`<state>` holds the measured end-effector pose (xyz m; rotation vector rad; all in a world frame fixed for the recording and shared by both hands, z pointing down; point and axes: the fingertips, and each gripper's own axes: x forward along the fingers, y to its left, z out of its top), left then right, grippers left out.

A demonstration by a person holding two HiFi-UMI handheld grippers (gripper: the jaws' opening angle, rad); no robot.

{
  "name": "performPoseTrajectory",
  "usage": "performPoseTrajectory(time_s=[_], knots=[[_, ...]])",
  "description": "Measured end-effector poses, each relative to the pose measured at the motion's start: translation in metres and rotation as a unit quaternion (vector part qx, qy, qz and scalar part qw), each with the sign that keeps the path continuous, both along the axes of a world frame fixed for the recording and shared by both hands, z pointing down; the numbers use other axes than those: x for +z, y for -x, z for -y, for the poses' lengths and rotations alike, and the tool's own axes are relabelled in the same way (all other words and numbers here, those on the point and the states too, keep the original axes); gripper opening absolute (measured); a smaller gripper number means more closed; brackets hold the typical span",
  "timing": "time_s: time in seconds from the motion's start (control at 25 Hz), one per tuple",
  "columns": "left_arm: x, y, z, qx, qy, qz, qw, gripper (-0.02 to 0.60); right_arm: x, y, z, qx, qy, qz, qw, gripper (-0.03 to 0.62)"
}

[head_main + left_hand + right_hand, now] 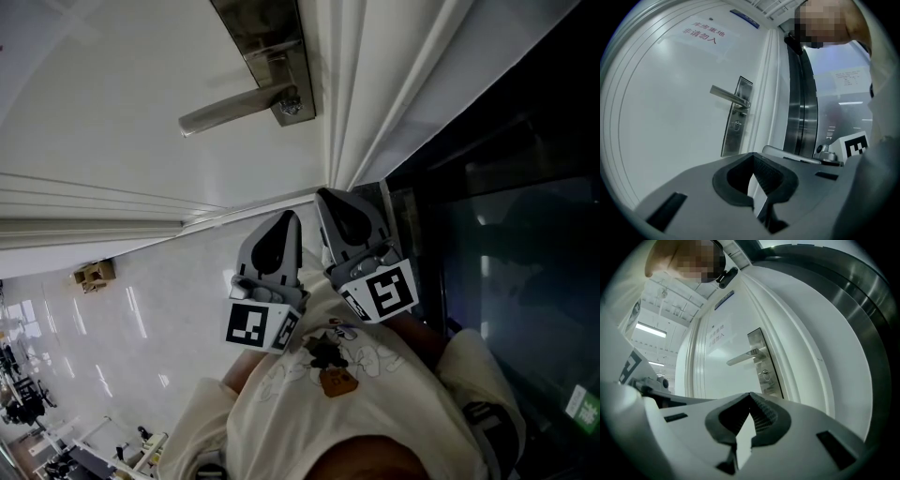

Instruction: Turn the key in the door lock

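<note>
open air lies between the left gripper (pixel 286 220), the right gripper (pixel 330 197) and the door (pixel 141 75). the handle (pixel 743 357) juts out just above the keyhole (pixel 765 376), crowding it from above. the frame (pixel 801 357) and steel post (pixel 862 310) wall in the right; left and below stay free.

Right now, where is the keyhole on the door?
In the left gripper view the keyhole sits on the metal lock plate, just below the lever handle, near the door's right edge.
</note>
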<state>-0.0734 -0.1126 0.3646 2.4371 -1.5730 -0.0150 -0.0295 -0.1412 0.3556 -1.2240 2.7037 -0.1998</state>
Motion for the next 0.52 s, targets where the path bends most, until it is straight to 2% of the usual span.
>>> performPoseTrajectory(time_s=[0.52], knots=[[0.0013, -0.0014, 0.0029, -0.002, 0.002, -0.001, 1.0, 0.006, -0.0017, 0.0049, 0.0001, -0.007, -0.018, -0.028, 0.999, 0.006]])
